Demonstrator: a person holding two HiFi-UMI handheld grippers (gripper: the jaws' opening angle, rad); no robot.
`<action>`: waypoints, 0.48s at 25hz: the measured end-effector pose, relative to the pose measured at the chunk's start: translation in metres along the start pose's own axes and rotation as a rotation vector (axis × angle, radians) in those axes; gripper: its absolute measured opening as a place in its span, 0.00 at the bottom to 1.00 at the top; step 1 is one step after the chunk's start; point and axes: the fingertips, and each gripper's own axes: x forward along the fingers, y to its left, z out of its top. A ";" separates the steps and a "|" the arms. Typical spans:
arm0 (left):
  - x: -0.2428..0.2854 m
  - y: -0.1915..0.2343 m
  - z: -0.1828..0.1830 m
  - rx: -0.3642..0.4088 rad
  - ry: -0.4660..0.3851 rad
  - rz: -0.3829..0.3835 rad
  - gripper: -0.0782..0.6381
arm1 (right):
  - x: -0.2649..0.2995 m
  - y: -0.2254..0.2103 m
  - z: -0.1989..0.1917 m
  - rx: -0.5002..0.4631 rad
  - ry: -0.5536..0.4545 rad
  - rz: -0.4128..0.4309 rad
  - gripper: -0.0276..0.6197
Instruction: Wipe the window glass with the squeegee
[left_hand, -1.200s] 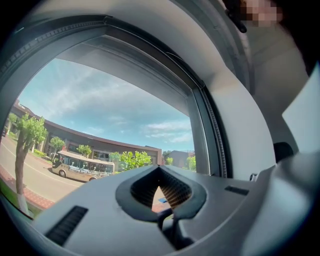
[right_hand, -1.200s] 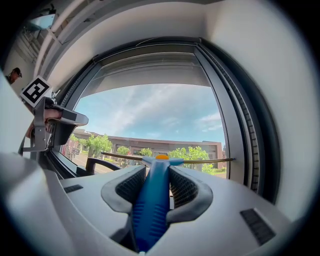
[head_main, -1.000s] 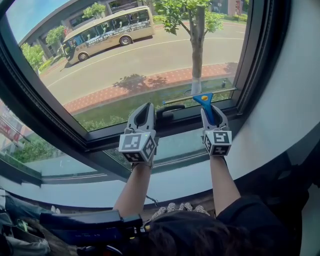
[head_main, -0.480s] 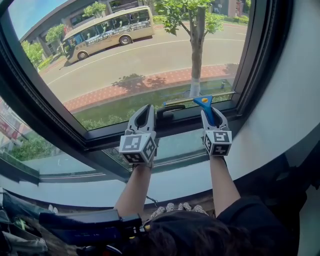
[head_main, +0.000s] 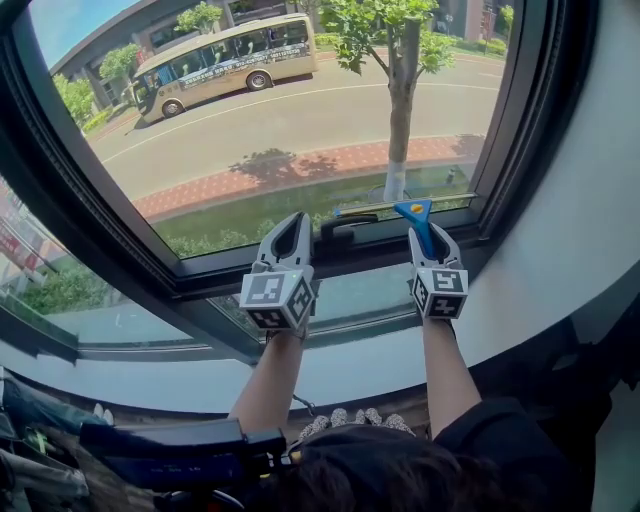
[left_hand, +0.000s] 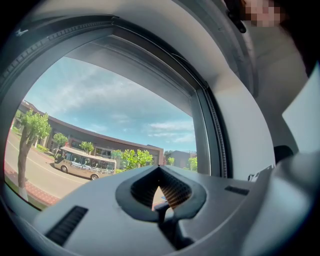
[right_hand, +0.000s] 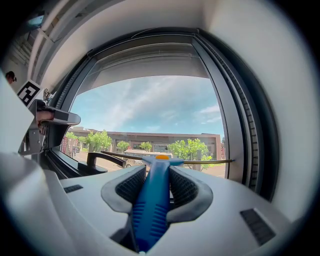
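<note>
My right gripper (head_main: 426, 236) is shut on the blue handle of the squeegee (head_main: 419, 224). The squeegee's thin blade (head_main: 400, 209) lies across the bottom of the window glass (head_main: 280, 120), just above the lower frame. In the right gripper view the handle (right_hand: 152, 205) runs between the ribbed pads of the right gripper (right_hand: 157, 169), and the blade (right_hand: 200, 162) stretches sideways against the pane. My left gripper (head_main: 291, 236) points at the lower frame, left of the squeegee, and holds nothing. The tips of the left gripper (left_hand: 159, 168) meet in its own view.
A black window handle (head_main: 345, 228) sits on the lower frame between the two grippers and also shows as a black window handle (right_hand: 102, 159) in the right gripper view. The dark right frame post (head_main: 510, 130) stands close to the blade's end. A pale sill (head_main: 380, 350) runs below.
The right gripper and squeegee have slid slightly down and right, nearer the lower frame. The left gripper has hardly moved.
</note>
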 end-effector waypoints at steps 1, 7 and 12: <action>0.000 0.001 0.000 0.001 0.000 0.002 0.11 | 0.001 0.000 0.000 0.000 0.000 0.000 0.26; -0.004 0.005 -0.003 0.003 0.004 0.019 0.11 | 0.002 -0.003 -0.003 0.007 0.000 0.004 0.26; -0.015 0.018 0.005 -0.004 -0.030 0.051 0.11 | -0.001 -0.006 0.002 0.038 -0.041 0.004 0.26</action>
